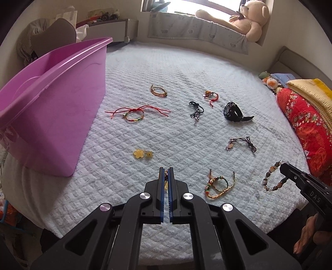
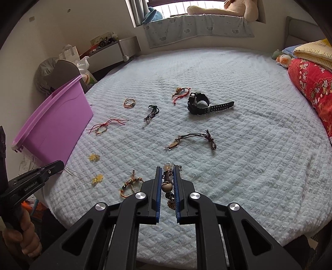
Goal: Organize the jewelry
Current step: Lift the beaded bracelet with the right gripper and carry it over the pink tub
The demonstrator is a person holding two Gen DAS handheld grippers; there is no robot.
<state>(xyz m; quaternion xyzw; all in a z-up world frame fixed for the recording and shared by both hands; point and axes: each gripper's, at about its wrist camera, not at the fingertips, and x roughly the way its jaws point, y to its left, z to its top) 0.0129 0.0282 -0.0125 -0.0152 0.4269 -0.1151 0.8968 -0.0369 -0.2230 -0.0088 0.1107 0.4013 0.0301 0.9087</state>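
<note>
Jewelry lies spread on a white quilted bed. My left gripper (image 1: 166, 169) is shut on a thin chain necklace whose yellow flower pendant (image 2: 97, 179) hangs toward the bed. My right gripper (image 2: 168, 169) is shut on a beaded stone bracelet (image 1: 274, 176) at the bed's near right. A purple plastic bin (image 1: 51, 103) stands at the left. On the bed lie yellow flower charms (image 1: 143, 154), a woven multicolour bracelet (image 1: 217, 184), a red string bracelet (image 1: 134, 113), a black watch (image 1: 233, 112) and several cord pieces.
A red patterned quilt (image 1: 307, 124) and a yellow blanket (image 1: 315, 91) lie along the right edge. A teddy bear (image 1: 249, 18) sits on the window ledge. A shelf and bags (image 2: 83, 60) stand beyond the bin.
</note>
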